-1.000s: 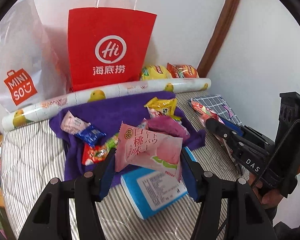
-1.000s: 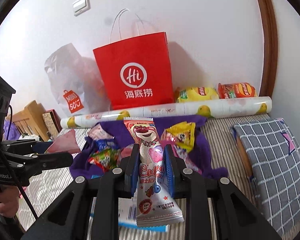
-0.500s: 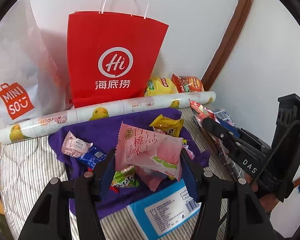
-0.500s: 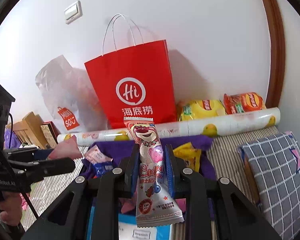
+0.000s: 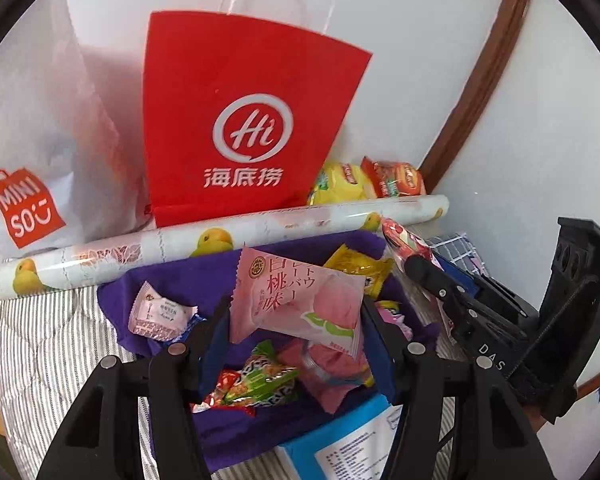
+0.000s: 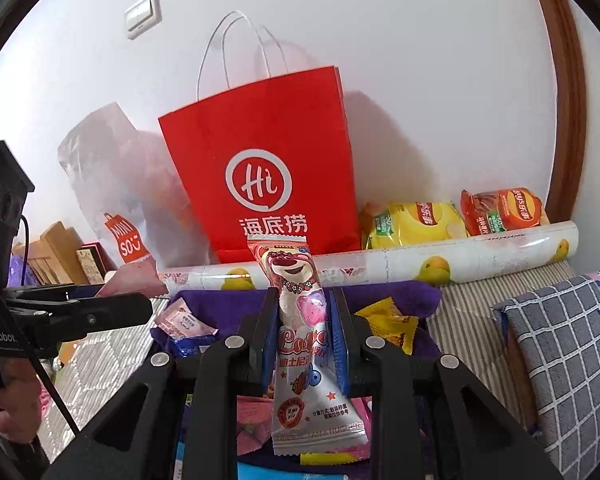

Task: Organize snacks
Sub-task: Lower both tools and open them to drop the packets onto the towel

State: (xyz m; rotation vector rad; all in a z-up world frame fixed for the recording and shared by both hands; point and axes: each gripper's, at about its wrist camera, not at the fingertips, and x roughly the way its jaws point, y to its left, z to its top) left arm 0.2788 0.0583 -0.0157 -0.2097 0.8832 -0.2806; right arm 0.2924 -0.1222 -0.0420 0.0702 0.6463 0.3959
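Note:
My left gripper [image 5: 296,316] is shut on a pink peach snack packet [image 5: 296,300], held above a purple cloth [image 5: 172,276] strewn with small wrapped snacks. My right gripper [image 6: 302,312] is shut on a long pink bear-print snack packet [image 6: 300,320], standing upright between its pads. A red paper bag [image 5: 236,120] [image 6: 268,168] with white handles stands against the wall straight ahead. In the left wrist view the right gripper [image 5: 416,264] shows at the right with its packet; in the right wrist view the left gripper [image 6: 140,304] shows at the left.
A white plastic bag [image 5: 32,152] leans left of the red bag. A duck-print paper roll [image 5: 220,236] lies across the front of both bags. Yellow [image 6: 412,220] and orange [image 6: 504,208] chip bags lie behind it. A checked cushion [image 6: 568,356] sits right; a blue box [image 5: 340,448] lies near.
Both grippers have moved forward toward the red bag with their packets still held; the bag and roll look larger and nearer, and the blue box has slid toward the frame bottom.

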